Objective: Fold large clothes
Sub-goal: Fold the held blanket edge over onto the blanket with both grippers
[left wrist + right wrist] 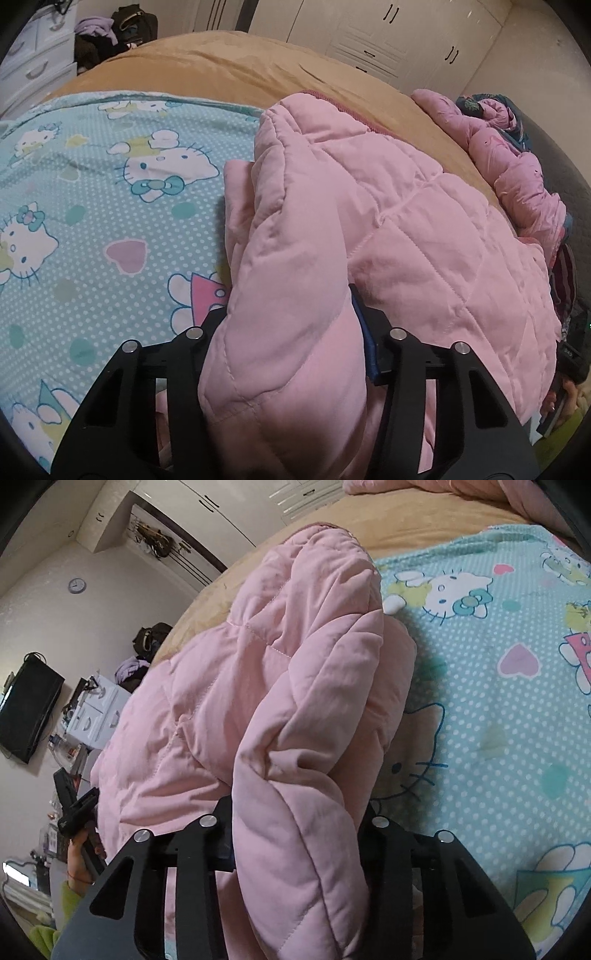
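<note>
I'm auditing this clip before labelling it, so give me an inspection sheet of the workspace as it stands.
Surface: bed under a tan blanket and a teal cartoon-cat sheet.
Job's things: pink quilted jacket, bunched, partly folded.
Clutter: pile of pink bedding at the bed's edge.
Tongs: left tongs and right tongs each shut on a jacket fold.
Cables: nothing seen.
Surroundings: white wardrobes, drawers, wall clock.
</note>
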Demonstrator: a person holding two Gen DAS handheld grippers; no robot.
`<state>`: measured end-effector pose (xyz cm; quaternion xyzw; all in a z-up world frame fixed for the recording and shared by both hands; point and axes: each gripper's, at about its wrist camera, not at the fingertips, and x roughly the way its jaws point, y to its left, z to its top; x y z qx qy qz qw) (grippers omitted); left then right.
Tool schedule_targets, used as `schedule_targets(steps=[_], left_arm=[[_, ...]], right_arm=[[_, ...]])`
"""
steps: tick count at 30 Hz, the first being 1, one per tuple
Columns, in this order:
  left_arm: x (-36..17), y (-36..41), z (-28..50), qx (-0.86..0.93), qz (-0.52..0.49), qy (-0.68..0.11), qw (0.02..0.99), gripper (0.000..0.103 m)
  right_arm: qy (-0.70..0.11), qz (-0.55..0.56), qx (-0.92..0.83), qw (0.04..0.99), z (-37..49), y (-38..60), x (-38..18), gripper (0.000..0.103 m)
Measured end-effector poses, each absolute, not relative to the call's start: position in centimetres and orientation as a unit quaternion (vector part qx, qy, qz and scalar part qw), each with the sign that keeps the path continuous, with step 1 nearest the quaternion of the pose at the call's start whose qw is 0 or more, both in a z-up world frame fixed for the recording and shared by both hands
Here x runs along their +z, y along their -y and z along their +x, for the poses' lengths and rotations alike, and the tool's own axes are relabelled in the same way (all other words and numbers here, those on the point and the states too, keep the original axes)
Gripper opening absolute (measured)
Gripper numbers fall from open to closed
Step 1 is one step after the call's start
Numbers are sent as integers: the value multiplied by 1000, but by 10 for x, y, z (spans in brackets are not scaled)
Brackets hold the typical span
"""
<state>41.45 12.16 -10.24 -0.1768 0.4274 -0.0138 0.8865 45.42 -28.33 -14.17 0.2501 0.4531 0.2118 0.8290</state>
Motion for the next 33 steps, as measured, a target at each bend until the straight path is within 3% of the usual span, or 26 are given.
schedule_targets(steps=[13, 33], left_arm=[[-84, -132, 401, -22, -196, -412, 890, 32], [-60, -133, 344, -14, -183, -400, 898, 27]], right_arm=[[-419, 261, 228, 839, 435, 302, -122, 33], [-413, 250, 254, 838, 389, 326, -102, 33]])
